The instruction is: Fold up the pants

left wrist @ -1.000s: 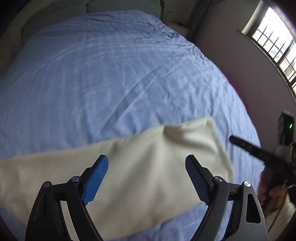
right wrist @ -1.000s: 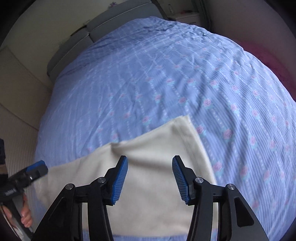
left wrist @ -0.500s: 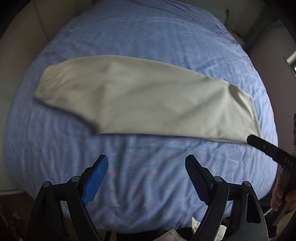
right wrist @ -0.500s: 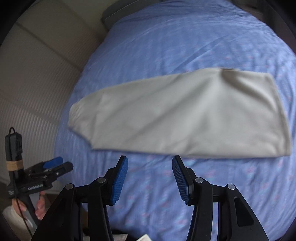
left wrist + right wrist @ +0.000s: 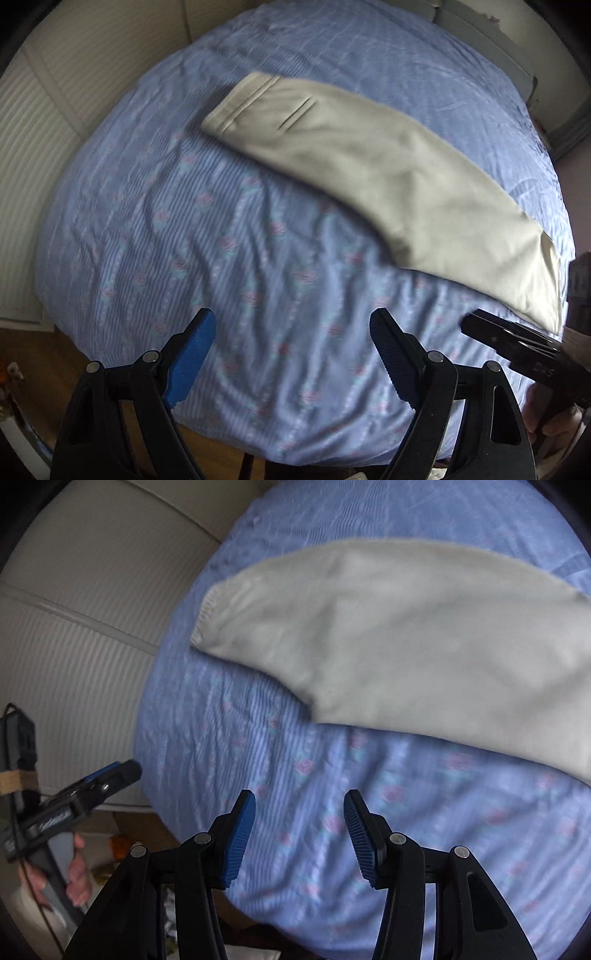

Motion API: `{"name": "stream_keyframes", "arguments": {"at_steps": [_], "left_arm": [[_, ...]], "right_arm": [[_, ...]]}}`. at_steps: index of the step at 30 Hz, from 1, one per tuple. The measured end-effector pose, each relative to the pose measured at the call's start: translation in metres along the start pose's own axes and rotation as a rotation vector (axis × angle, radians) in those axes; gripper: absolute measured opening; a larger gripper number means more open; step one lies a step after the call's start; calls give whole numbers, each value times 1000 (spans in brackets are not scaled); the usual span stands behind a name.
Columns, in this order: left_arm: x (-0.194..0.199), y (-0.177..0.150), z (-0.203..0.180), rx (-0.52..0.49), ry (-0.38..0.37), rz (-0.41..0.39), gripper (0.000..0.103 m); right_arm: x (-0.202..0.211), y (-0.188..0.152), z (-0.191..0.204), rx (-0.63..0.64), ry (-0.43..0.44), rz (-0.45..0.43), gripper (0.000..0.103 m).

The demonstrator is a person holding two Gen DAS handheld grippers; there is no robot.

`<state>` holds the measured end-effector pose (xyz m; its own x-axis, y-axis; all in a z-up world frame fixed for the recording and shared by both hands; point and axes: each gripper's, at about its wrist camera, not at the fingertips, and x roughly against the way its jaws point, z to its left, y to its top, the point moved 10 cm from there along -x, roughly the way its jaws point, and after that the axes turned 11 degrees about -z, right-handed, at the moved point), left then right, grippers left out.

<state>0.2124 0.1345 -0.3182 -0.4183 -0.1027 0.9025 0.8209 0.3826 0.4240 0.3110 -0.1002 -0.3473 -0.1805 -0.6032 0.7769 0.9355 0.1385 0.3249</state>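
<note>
Lying flat on the bed (image 5: 229, 266), the cream pants (image 5: 369, 162) are seen folded lengthwise into one long strip across the blue flowered sheet, the waistband with its pocket slit at one end. The left tool (image 5: 291, 354) is held above the bare sheet near the bed's edge, its blue pads wide apart with nothing between them. The right tool (image 5: 299, 830) is held likewise, its pads partly apart and empty, clear of the pants.
</note>
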Motion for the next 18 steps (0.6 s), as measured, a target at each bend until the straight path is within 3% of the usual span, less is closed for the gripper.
{"name": "stream_keyframes", "arguments": {"at_steps": [2,8,12,15,18], "left_arm": [[-15,1,10,21,-4,15,85],[-47,1,12,73,-66,65,85],[-61,4,12,65,-85,80,85],[-66,8,16,60,-85,85,85],[-70,11,21,69,-79,83,85]], "right_arm": [[-25,1,3,-13,1,19,52],[-87,7,-11,-31,-103,65,52],[-106,8,-23,-80,-141,82,52],[-95,23,-14,-54,-155,39,51],[-68,55,9,31,-145,-87,51]]}}
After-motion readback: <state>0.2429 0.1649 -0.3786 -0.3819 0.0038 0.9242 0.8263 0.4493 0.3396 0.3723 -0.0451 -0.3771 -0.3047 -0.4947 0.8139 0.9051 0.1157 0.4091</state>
